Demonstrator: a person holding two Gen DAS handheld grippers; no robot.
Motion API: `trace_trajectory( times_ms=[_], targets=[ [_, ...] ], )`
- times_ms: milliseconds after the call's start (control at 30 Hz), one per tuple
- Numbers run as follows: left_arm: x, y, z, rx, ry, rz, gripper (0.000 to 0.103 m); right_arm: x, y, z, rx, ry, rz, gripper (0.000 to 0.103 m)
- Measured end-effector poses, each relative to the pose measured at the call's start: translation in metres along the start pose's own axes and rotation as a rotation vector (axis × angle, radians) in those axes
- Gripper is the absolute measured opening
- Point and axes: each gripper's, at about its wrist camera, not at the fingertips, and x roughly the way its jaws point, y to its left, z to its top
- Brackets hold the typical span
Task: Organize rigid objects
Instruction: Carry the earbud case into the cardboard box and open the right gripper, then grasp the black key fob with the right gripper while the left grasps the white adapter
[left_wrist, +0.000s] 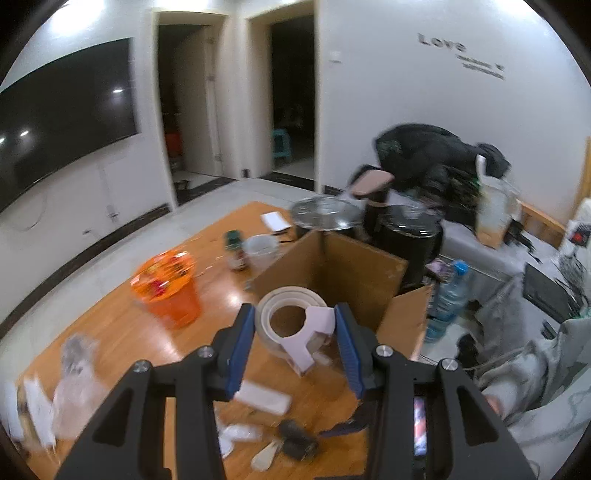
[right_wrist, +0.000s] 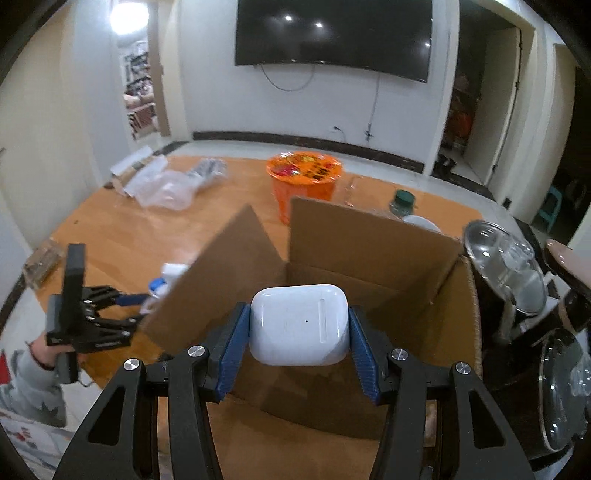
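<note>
A: Right gripper (right_wrist: 299, 328) status?

B: Clamped on the white earbud case (right_wrist: 299, 325), blue pads touching both its sides. Centre of the right wrist frame, held above the open cardboard box (right_wrist: 369, 240), flaps up.

A: Left gripper (left_wrist: 295, 325)?

B: Holding a white tape dispenser (left_wrist: 291, 325) with its roll, centre of the left wrist frame. Right pad is against the dispenser body, left pad against the roll edge. It sits in front of the box (left_wrist: 332, 266), off the surface (left_wrist: 147, 332). In the right wrist view the left gripper (right_wrist: 144, 306) shows at lower left, mostly hidden behind a box flap, with a hand (right_wrist: 40, 350) on its handle.

A: Rest of the surface?

B: Orange noodle cup (left_wrist: 166, 284) at left centre of the left frame, well apart from the box. Green-capped jar (left_wrist: 234, 251) and a clear cup (left_wrist: 260, 251) just beside each other behind the box's left flap. Crumpled clear plastic (left_wrist: 74, 380) at lower left. Small white and black items at the bottom, too blurred to name.

A: Behind the box?

B: Glass-lidded black pots (left_wrist: 410, 229), upper right of centre. Water bottle (left_wrist: 448, 295) to the right of the box.
</note>
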Motion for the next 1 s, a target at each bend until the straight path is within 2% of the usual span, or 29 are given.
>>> trace_trajectory(
  times_ms=[67,200,300,333,400,467,533,667,733,900,1000],
  targets=[
    [0.019,-0.009,0.014,0.022,0.032,-0.042,0.041,0.002,-0.003,-0.001,-0.011,0.022,-0.03,0.049],
    [0.061,-0.029,0.034,0.057,0.143,-0.113,0.041,0.015,-0.002,-0.002,-0.014,0.059,-0.068,0.05],
    [0.09,-0.041,0.038,0.071,0.224,-0.126,0.041,0.009,0.0,-0.001,-0.028,0.023,-0.076,0.061],
    [0.096,-0.042,0.037,0.075,0.241,-0.122,0.044,0.006,0.002,0.0,-0.029,0.004,-0.068,0.061],
    [0.107,-0.043,0.035,0.075,0.271,-0.103,0.056,0.002,0.005,0.003,-0.036,-0.022,-0.062,0.061],
    [0.107,-0.041,0.034,0.06,0.267,-0.092,0.081,-0.003,0.012,0.007,-0.044,-0.05,-0.034,0.061],
    [0.101,-0.036,0.034,0.05,0.24,-0.076,0.084,-0.008,0.021,0.01,-0.053,-0.085,0.038,0.061],
    [0.08,-0.014,0.029,0.008,0.192,-0.018,0.085,-0.015,0.053,0.015,-0.1,-0.135,0.192,0.061],
    [0.063,0.002,0.019,-0.024,0.16,0.037,0.085,-0.013,0.072,0.017,-0.14,-0.133,0.26,0.061],
    [0.026,0.051,-0.02,-0.157,0.105,0.2,0.086,0.004,0.123,0.008,-0.217,-0.064,0.436,0.061],
    [0.012,0.079,-0.057,-0.233,0.102,0.296,0.086,0.02,0.144,-0.005,-0.225,0.001,0.488,0.061]
  ],
)
